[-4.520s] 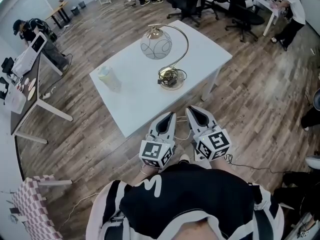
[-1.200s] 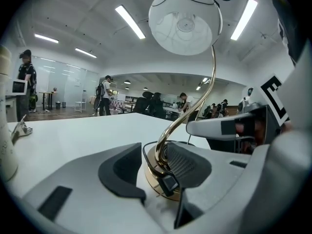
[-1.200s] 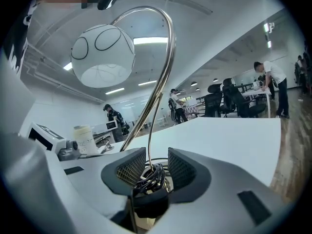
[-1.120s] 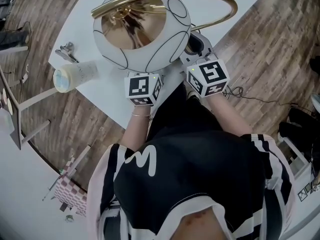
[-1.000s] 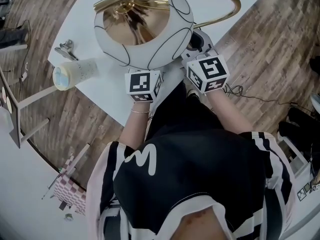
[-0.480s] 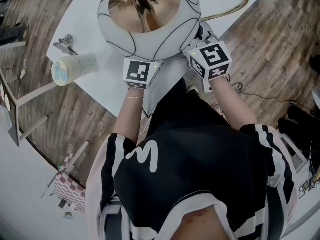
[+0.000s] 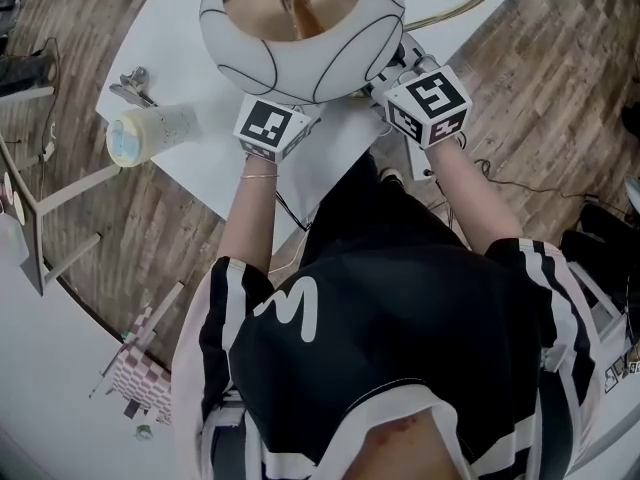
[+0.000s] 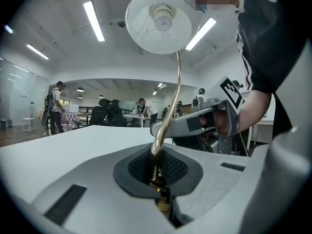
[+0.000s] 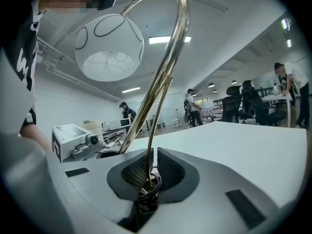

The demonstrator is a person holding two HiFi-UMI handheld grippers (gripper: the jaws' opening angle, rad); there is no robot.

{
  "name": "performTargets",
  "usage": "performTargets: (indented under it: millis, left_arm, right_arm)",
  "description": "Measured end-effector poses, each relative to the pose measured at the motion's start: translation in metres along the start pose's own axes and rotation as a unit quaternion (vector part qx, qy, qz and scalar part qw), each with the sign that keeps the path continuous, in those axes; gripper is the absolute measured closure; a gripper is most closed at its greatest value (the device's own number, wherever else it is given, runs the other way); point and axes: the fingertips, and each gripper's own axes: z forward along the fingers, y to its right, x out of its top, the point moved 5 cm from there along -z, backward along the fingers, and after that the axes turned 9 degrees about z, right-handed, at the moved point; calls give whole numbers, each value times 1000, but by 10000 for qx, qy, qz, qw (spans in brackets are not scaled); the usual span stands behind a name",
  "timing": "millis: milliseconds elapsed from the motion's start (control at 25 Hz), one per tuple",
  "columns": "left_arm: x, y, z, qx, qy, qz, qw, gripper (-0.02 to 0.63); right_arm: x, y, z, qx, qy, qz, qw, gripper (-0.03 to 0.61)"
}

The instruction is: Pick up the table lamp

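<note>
The table lamp has a white globe shade (image 7: 300,23) with black lines on a curved brass stem (image 9: 165,67), and stands on the white table (image 7: 195,158). In the head view the shade hides both grippers' jaws; only their marker cubes show, left (image 7: 272,125) and right (image 7: 428,103). My left gripper (image 8: 157,172) has just been closing and is shut on the brass stem (image 8: 168,111) low down. My right gripper (image 9: 147,172) has also been closing, and its mesh pads pinch the thin brass rod above the coiled black cord (image 9: 146,189) at the base.
A clear plastic cup (image 7: 140,133) lies on its side at the table's left edge, with a small metal clip (image 7: 130,90) beyond it. Wooden floor surrounds the table. People, desks and office chairs (image 8: 107,113) fill the room's background.
Both marker cubes have pushed further in under the shade and the left one has tilted. The shade has slid toward the top of the head view.
</note>
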Motion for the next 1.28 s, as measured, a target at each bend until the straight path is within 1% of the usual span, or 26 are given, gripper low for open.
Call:
performTargets:
  millis: [120, 320, 480, 640, 800, 920, 1000, 1120, 1280]
  left_arm:
    - [-1, 0, 0, 51, -27, -28, 10000, 611]
    - [-4, 0, 0, 32, -29, -182, 9998, 611]
    - [0, 0, 0, 157, -32, -88, 9998, 611]
    - [3, -1, 0, 368, -82, 13, 9993, 611]
    - [2, 1, -3, 504, 93, -212, 9985, 609]
    - [3, 5, -5, 275, 210, -168, 9993, 611]
    - [7, 6, -5, 194, 276, -142, 9993, 611]
    - [15, 5, -6, 300, 387, -148, 9987, 611]
    - [25, 3, -8, 503, 369, -130, 9980, 611]
  right_arm:
    - [2, 0, 2, -11, -81, 74, 9999, 543]
    - [8, -2, 6, 362, -140, -26, 9992, 560]
    - [9, -2, 4, 421, -157, -71, 9990, 561]
    - [10, -1, 3, 465, -60, -99, 9989, 561]
    - [10, -1, 1, 545, -2, -95, 9985, 561]
    - [10, -1, 0, 661, -13, -106, 9978, 561]
    - [15, 1, -1, 650, 25, -74, 9979, 561]
    - [24, 1, -2, 595, 150, -29, 9981, 561]
    - [34, -1, -6, 595, 246, 13, 9979, 561]
